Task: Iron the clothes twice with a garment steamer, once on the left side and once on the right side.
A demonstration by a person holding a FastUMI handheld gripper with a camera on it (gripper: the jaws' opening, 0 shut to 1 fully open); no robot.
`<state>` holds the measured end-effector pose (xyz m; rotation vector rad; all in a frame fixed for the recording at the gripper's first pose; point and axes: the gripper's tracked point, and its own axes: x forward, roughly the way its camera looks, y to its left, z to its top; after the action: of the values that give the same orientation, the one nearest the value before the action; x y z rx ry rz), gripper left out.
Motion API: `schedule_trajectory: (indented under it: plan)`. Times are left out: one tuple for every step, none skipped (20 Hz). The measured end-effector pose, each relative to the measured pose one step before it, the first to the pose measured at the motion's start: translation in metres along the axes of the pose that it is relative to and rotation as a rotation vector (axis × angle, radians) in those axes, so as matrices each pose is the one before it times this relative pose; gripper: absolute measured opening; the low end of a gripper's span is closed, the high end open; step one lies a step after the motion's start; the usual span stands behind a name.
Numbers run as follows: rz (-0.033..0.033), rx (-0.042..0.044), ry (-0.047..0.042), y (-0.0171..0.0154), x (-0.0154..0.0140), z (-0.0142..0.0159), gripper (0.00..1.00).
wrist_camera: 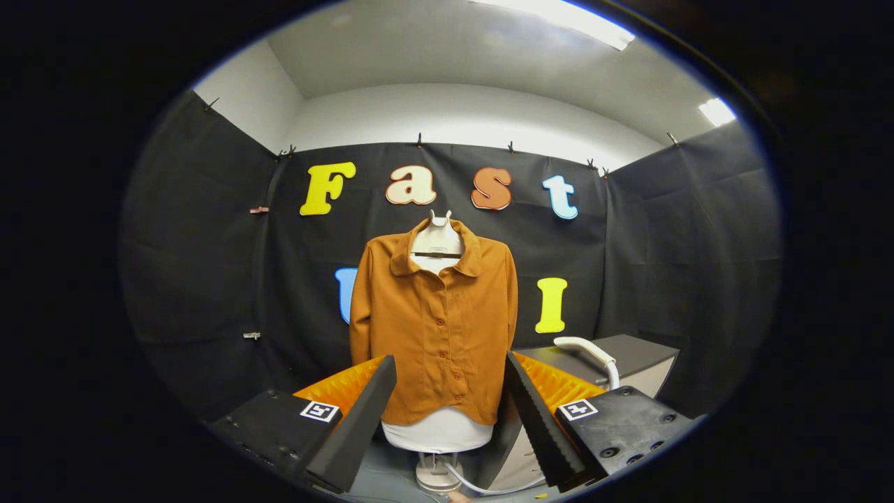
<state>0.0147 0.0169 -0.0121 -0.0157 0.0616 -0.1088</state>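
The gripper (447, 412) hung in open air with its two fingers spread wide apart and nothing between them. Well beyond the fingers, an orange-brown shirt (436, 321) was dressed on a white mannequin torso (438, 431), buttoned down the front, its collar open around the mannequin's neck and both sleeves hanging straight at the sides. The shirt's hem ended above the bottom of the torso, which stood on a white pedestal base (436, 476) on the floor. Seen through the gap between the fingers, the shirt sat squarely ahead. To the right of the mannequin, beyond the right finger, stood a dark-topped cabinet (632, 353), and a white curved handle (590, 353), probably the garment steamer's, rested on its top, apart from the shirt. A white cord or hose (489, 489) ran along the floor from near the pedestal toward the cabinet
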Motion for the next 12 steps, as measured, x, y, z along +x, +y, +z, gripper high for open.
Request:
schedule_trajectory:
  plan:
    - [-0.01297, -0.00013, 0.0068, -0.0019, 0.00246, -0.00272, 0.98]
    - [-0.0133, -0.00137, 0.00799, -0.00321, 0.00337, -0.00274, 0.98]
    - [-0.01067, 0.00159, 0.00571, -0.00305, 0.00323, -0.0014, 0.98]
    - [-0.00965, 0.00381, 0.00207, -0.00387, 0.00563, -0.00061, 0.98]
    - [-0.00908, 0.00275, 0.00186, -0.00537, 0.00671, -0.00113, 0.98]
    - [-0.00894, 0.00119, 0.003, -0.00553, 0.00875, -0.00121, 0.98]
    - [-0.0062, -0.00016, 0.003, -0.00649, 0.01007, -0.00144, 0.98]
    - [-0.00642, 0.00011, 0.00193, -0.00617, 0.00989, -0.00132, 0.98]
    - [-0.00439, 0.00152, 0.00151, -0.00791, 0.01049, -0.00133, 0.98]
    - [-0.0061, 0.00115, 0.00051, -0.00957, 0.01366, -0.0016, 0.98]
    - [-0.0048, -0.00034, -0.001, -0.0105, 0.0141, -0.00063, 0.98]
    - [-0.00276, -0.00097, -0.00416, -0.00877, 0.01346, 0.00084, 0.98]
